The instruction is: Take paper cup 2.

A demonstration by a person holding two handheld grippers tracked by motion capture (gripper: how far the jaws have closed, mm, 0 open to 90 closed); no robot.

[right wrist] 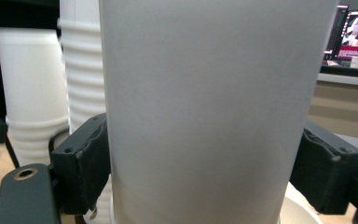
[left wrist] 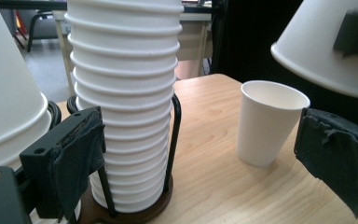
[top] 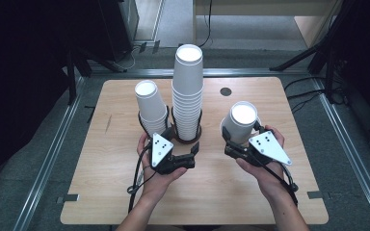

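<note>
A tall stack of upturned white paper cups (top: 188, 91) stands in a black wire holder (left wrist: 175, 135) at the table's middle. A shorter stack (top: 151, 108) stands to its left in a second holder. My left gripper (top: 181, 139) is open, its jaws wide apart at the foot of the tall stack (left wrist: 126, 102) and touching nothing. My right gripper (top: 242, 132) is shut on a single upturned cup (top: 243, 120) (right wrist: 214, 112), held just above an upright cup (left wrist: 268, 121) that stands on the table.
The wooden table (top: 125, 192) has bare room along its front and left. A small dark hole (top: 226, 91) lies at the back right. Tripod legs and cables stand on the floor around the table.
</note>
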